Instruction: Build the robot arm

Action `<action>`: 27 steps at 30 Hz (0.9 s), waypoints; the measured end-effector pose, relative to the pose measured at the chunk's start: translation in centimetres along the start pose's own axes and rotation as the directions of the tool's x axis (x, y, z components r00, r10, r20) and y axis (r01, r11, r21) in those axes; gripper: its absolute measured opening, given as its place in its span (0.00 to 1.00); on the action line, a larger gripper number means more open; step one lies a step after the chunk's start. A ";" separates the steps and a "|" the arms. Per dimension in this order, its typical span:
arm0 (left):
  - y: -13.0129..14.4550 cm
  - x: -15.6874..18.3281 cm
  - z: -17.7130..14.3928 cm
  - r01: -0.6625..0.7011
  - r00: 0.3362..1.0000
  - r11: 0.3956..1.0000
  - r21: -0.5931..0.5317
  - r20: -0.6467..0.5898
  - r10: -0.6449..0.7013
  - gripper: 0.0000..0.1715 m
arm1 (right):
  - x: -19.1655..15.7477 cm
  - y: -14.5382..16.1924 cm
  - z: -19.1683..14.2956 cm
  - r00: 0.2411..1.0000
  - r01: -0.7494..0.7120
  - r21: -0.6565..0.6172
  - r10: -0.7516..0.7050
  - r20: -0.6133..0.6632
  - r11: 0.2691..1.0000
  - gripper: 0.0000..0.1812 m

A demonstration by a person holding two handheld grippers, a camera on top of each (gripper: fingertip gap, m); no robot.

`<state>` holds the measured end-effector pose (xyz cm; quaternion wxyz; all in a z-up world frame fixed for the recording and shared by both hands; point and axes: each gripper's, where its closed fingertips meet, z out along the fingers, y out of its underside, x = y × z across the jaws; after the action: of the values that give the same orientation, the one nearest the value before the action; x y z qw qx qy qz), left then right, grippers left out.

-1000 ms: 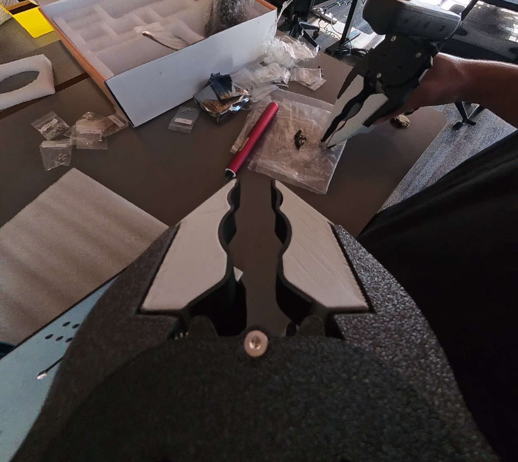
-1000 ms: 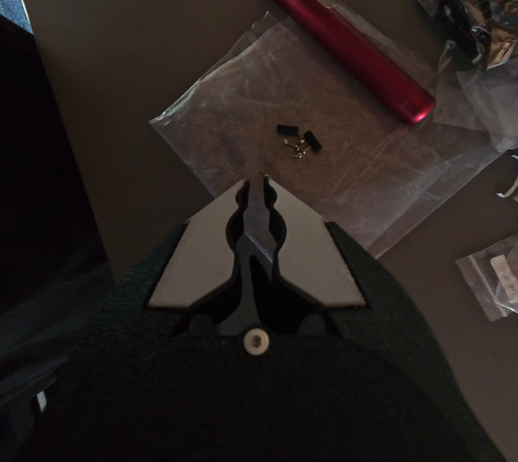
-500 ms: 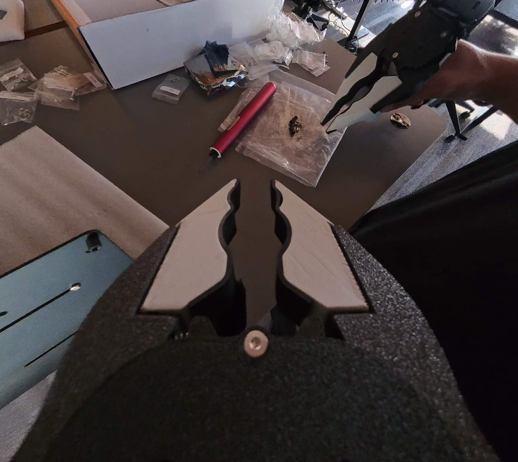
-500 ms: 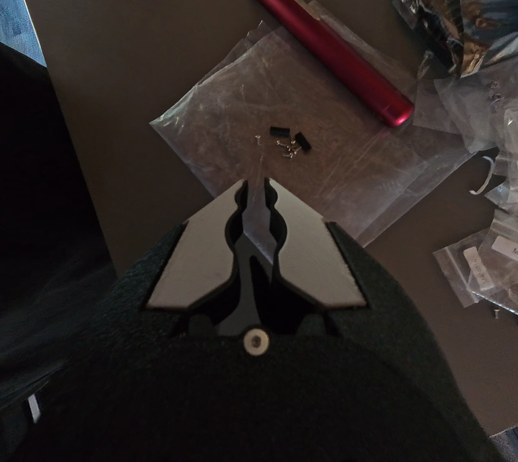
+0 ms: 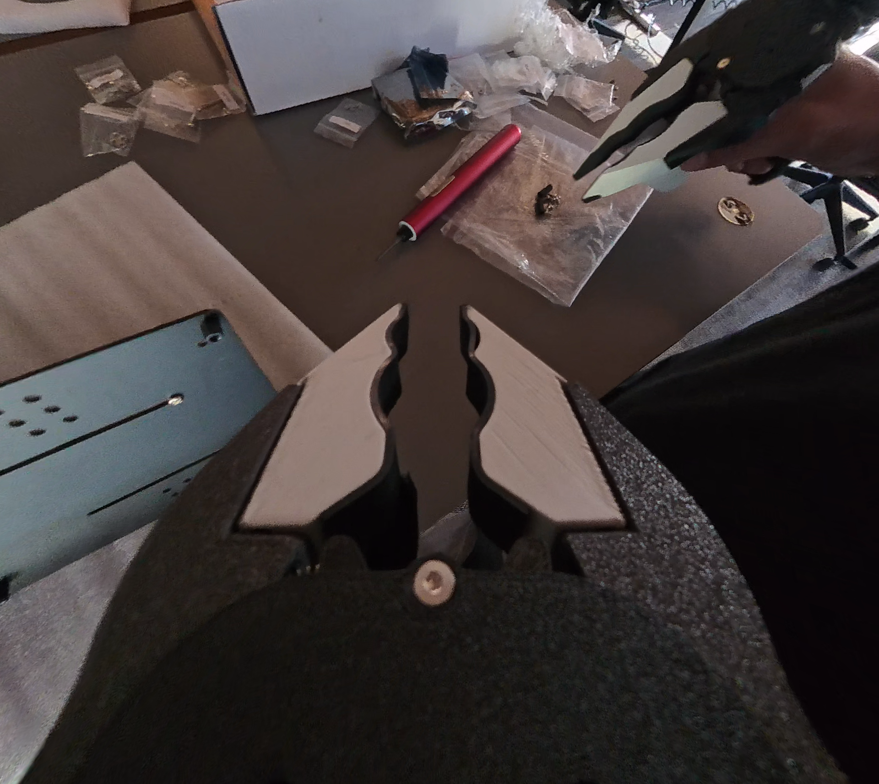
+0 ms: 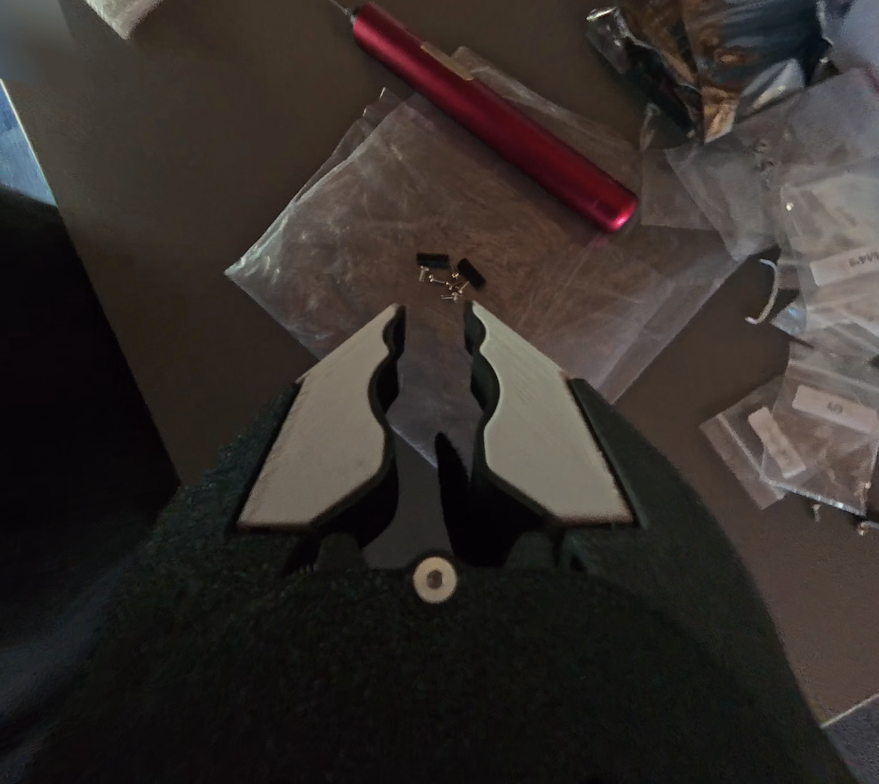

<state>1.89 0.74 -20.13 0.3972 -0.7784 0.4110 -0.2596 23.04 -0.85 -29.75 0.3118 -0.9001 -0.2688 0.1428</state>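
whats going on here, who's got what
A person holds a two-finger gripper in each hand over a dark table. The right gripper is open and empty, just above a clear plastic bag bearing a small heap of tiny screws and black parts. A red screwdriver lies beside them. The left gripper, also open and empty, hangs near a blue metal plate.

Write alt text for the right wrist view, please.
The open right hand-held gripper hovers over a clear plastic bag carrying tiny screws, on a dark table. A red precision screwdriver lies beyond, with small parts bags to the right.
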 end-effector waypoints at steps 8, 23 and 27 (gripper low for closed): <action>0.5 -1.5 -0.6 0.089 0.995 0.995 0.033 0.040 -0.090 0.12 | -1.0 1.0 0.3 0.988 -0.075 0.012 0.076 -0.131 0.997 0.15; 0.3 -3.2 0.2 0.070 0.997 0.998 0.007 0.038 -0.070 0.12 | -1.3 -0.4 3.4 0.991 -0.084 -0.008 0.083 -0.103 0.996 0.09; 0.4 -3.3 0.4 0.070 0.997 0.998 0.001 0.033 -0.070 0.12 | -1.3 -0.4 3.4 0.993 -0.077 -0.014 0.075 -0.092 0.997 0.08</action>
<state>0.27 3.56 -20.97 0.3946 -0.7965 0.3769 -0.2604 20.41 0.34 -32.02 0.3104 -0.9178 -0.2212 0.1112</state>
